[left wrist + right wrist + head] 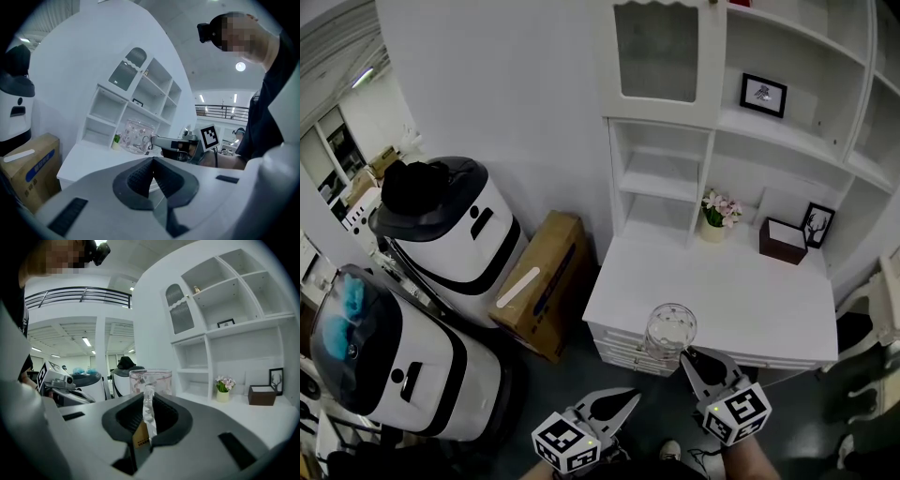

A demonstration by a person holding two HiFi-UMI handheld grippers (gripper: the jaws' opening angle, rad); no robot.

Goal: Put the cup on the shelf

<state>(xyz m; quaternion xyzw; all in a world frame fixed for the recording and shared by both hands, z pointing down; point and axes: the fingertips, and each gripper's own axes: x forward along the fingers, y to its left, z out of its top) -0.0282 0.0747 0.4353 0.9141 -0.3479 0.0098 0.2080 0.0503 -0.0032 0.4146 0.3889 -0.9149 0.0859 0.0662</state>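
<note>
A clear glass cup (670, 330) with a faint pattern hangs over the front edge of the white counter (722, 291). My right gripper (686, 354) is shut on its handle, and the handle (148, 401) shows pinched between the pads. The cup body (159, 379) stands upright beyond the jaws. My left gripper (616, 405) sits lower and to the left, shut and empty, with its pads meeting (152, 165). From that side I see the cup (136, 136) held off to the right. The white shelf unit (664, 178) rises at the back of the counter.
A small flower pot (717, 217), a dark brown box (783, 240) and a framed picture (817, 223) stand at the counter's back. Another frame (763, 94) sits on a higher shelf. A cardboard box (542, 281) and two white machines (450, 234) stand on the floor to the left.
</note>
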